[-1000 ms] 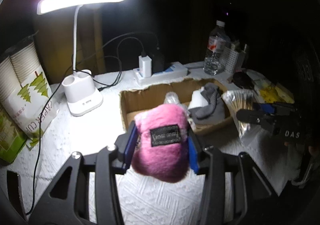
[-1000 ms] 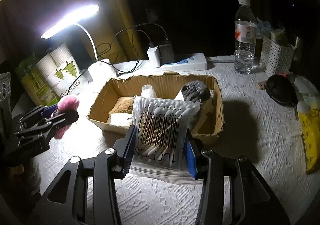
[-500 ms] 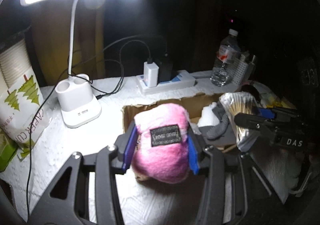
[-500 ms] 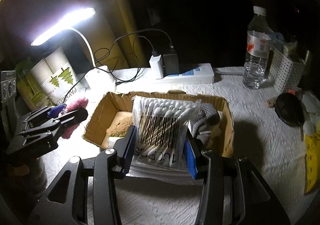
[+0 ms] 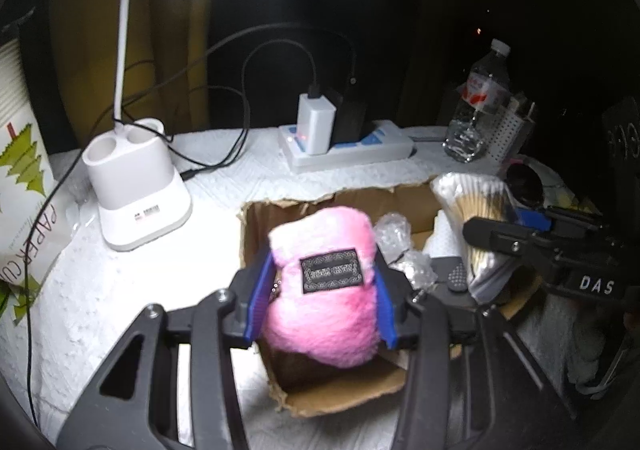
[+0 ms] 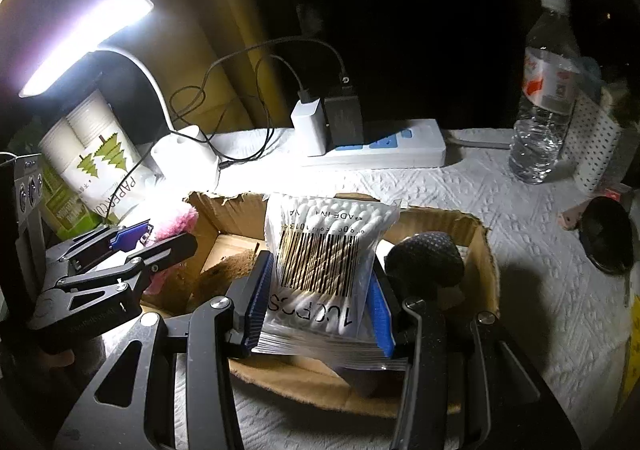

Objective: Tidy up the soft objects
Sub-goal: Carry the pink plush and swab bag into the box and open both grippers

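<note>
**Two held items now over the cardboard box**

The pink plush pad sits pinched between the blue pads of the left gripper, held above the near left corner of the cardboard box. Only the left wrist view shows its black label; from the right wrist view it is a pink tuft at the box's left wall. The bag of cotton swabs is clamped in the right gripper over the box's middle; its barcode reads only in the right view, while the left view shows it edge-on. Inside the box the right view shows a dark dotted sock; the left view shows crinkled clear wrap.

Behind stand a desk lamp, a power strip and a water bottle.

A second ago both items hung short of the box, over the white tablecloth; both have since come forward over it, with the grips unchanged.
</note>
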Motion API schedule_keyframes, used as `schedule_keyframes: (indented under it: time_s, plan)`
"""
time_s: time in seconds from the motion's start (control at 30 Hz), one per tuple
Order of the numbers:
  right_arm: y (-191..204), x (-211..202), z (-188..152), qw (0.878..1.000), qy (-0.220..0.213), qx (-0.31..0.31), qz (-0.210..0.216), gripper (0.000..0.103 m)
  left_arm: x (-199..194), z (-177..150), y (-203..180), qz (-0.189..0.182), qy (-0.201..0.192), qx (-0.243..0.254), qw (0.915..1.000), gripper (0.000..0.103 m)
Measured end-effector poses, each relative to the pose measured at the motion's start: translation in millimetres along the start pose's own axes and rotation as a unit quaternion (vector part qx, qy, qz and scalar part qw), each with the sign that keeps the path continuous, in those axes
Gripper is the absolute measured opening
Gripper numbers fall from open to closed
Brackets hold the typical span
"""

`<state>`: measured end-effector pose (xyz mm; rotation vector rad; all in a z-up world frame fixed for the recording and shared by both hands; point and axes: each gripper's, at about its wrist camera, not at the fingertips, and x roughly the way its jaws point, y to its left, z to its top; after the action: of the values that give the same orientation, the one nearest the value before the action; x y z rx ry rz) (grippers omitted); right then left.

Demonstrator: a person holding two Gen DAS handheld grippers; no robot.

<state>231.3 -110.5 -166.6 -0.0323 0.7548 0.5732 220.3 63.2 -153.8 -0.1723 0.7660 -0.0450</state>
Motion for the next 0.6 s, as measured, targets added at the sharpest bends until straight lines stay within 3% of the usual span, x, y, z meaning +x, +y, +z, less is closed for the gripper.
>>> schedule_keyframes:
  time_s: [0.23,0.37,0.6]
  plan:
    - [-0.6,25.8,-2.3,1.0,0.007,0.003,0.01,0.047,18.5,-3.4,-2.5,-0.001,0.024,0.007,0.9997,0.047]
    - [-2.0,36.2,-3.8,1.0,0.017,0.002,0.008,0.047,21.7,-3.8,-8.9,0.019,0.023,0.023,0.9993,0.047]
    - [-3.2,41.1,-4.9,1.0,0.023,0.008,0.005,0.047,22.4,-4.1,-9.5,0.019,0.03,0.024,0.9991,0.052]
